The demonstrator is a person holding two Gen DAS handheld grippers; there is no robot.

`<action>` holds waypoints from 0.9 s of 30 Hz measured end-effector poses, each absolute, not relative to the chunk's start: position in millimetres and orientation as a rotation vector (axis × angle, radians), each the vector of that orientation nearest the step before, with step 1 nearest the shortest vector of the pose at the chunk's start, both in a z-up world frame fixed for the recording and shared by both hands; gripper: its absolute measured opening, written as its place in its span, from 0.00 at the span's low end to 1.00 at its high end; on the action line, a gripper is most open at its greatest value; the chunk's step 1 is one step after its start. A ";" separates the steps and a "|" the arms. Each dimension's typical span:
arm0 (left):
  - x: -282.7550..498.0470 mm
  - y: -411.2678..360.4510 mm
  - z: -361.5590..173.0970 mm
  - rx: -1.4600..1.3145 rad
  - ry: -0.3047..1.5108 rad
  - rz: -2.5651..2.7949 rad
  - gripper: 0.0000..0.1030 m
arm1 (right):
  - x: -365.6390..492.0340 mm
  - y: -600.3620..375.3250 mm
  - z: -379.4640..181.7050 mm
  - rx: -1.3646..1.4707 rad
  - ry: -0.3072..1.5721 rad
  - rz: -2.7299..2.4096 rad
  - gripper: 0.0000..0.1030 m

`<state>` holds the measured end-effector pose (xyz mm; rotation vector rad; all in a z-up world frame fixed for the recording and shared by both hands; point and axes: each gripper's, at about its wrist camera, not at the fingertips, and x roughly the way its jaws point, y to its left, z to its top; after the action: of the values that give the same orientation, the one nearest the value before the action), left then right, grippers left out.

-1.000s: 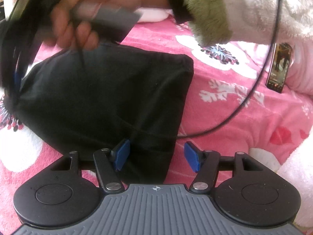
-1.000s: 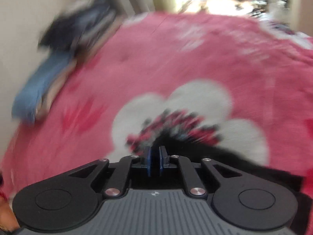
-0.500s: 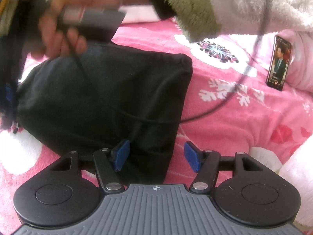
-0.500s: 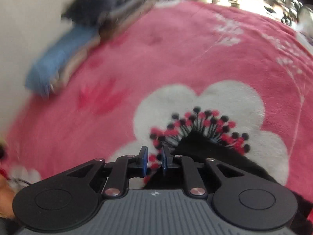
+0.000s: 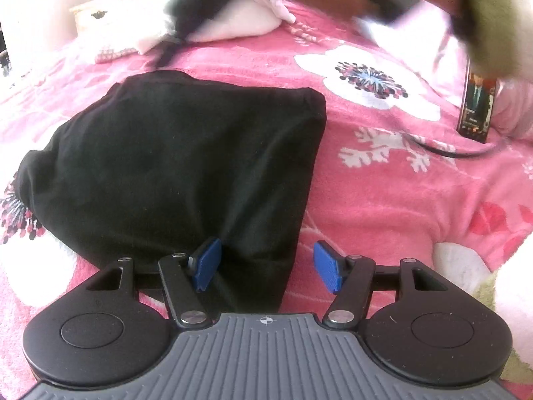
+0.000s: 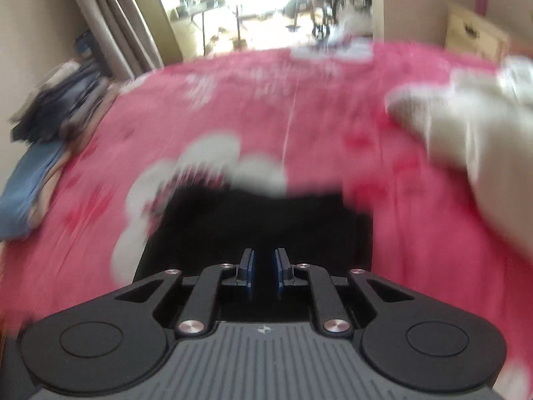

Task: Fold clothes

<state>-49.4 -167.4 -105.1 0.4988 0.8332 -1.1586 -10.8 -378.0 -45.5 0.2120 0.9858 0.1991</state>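
Black garment (image 5: pixel 186 166) lies folded on the pink blanket (image 5: pixel 383 200) — left gripper (image 5: pixel 266 266) hovers wide at its six o'clock corner, gripping nothing. Right gripper (image 6: pixel 264 271) — narrow, jaws opening, empty — hangs over it; phone (image 5: pixel 476 106) at two o'clock.

No readable text in either view

The phone (image 5: pixel 477 101) propped on the pink floral blanket (image 5: pixel 383 193) showed a lit screen with a figure in a dark suit and small lines of caption beneath, but these were too small and blurred to read. A small crosshair mark stood on the grey ribbed body of each gripper, with no lettering beside it. The right wrist view was smeared by motion, and no label could be made out there.
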 end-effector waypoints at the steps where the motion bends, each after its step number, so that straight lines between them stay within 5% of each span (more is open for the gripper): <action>1: -50.0 -166.8 -103.9 0.504 0.830 -1.154 0.60 | -29.2 -382.6 -50.9 0.248 1.005 0.203 0.14; 4: -51.3 -163.8 -98.8 0.518 0.813 -1.139 0.60 | -72.2 -402.2 -78.6 0.247 1.081 0.023 0.10; 5: -51.8 -161.4 -95.3 0.519 0.802 -1.134 0.60 | -85.9 -410.9 -80.4 0.264 1.066 -0.039 0.00; 12: -64.6 -157.5 -77.4 0.509 0.760 -1.176 0.60 | -136.7 -409.4 -38.7 0.289 0.858 -0.138 0.07; 27: -92.6 -146.5 -85.1 0.517 0.932 -1.242 0.60 | -151.7 -386.9 -79.7 0.426 0.990 -0.125 0.13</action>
<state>-92.6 -146.5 -85.1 0.5168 0.9322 -1.2417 -151.7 -386.9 -79.7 0.4262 0.9904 -0.1252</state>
